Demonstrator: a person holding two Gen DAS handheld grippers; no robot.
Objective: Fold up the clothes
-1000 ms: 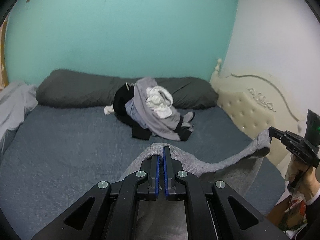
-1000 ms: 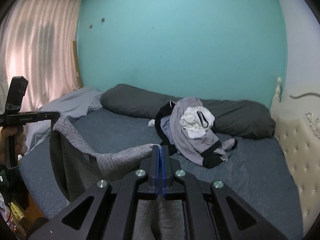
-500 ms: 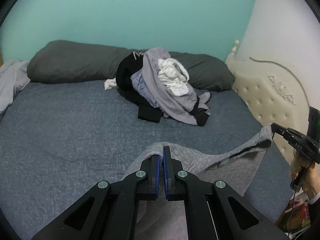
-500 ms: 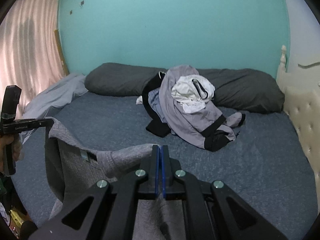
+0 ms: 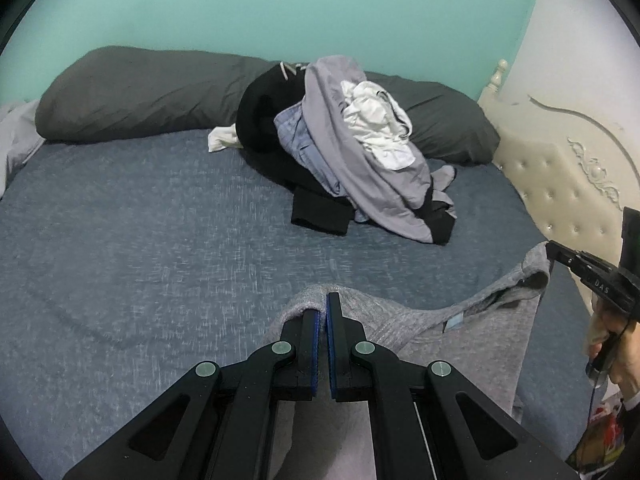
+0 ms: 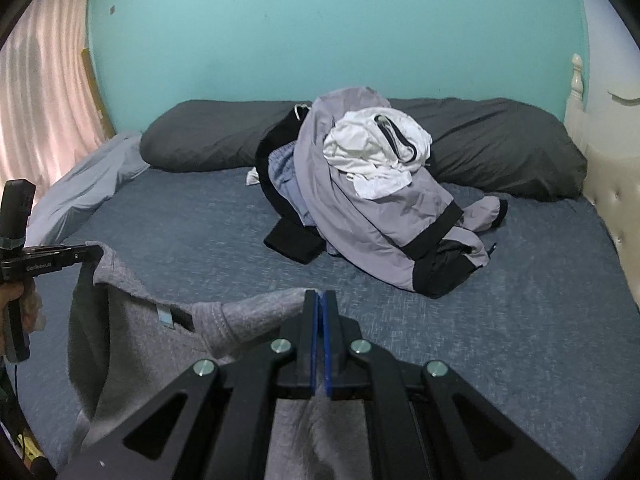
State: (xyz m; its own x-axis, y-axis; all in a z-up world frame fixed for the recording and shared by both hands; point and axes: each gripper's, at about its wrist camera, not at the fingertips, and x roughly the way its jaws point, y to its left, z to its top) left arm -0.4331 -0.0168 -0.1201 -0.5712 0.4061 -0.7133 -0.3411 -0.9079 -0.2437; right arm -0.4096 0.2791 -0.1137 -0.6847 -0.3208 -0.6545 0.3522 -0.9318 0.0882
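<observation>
A grey knitted garment [image 5: 460, 332] is held up above the near edge of a bed [image 5: 160, 240] covered in a blue-grey sheet. The left tongs [image 5: 323, 312] are pressed together on one shoulder of the garment, and the right tongs [image 6: 320, 312] are pressed together on the other, so that the neckline, with a small pale label [image 6: 163, 316], sags between them and the body hangs down below. The fabric looks soft, limp and light; it is judged likely to droop and crease wherever it is not supported, and not to slip readily from the blue pads. The shoulder seams are judged the sensible places to be gripped, since the garment can be spread flat from there. Toward the far edge of the bed, an unfolded heap of clothes [image 5: 352, 152] in lilac, black and white is piled against a long dark grey pillow [image 5: 132, 92]. A padded cream headboard [image 5: 560, 176] is seen along the right edge.
</observation>
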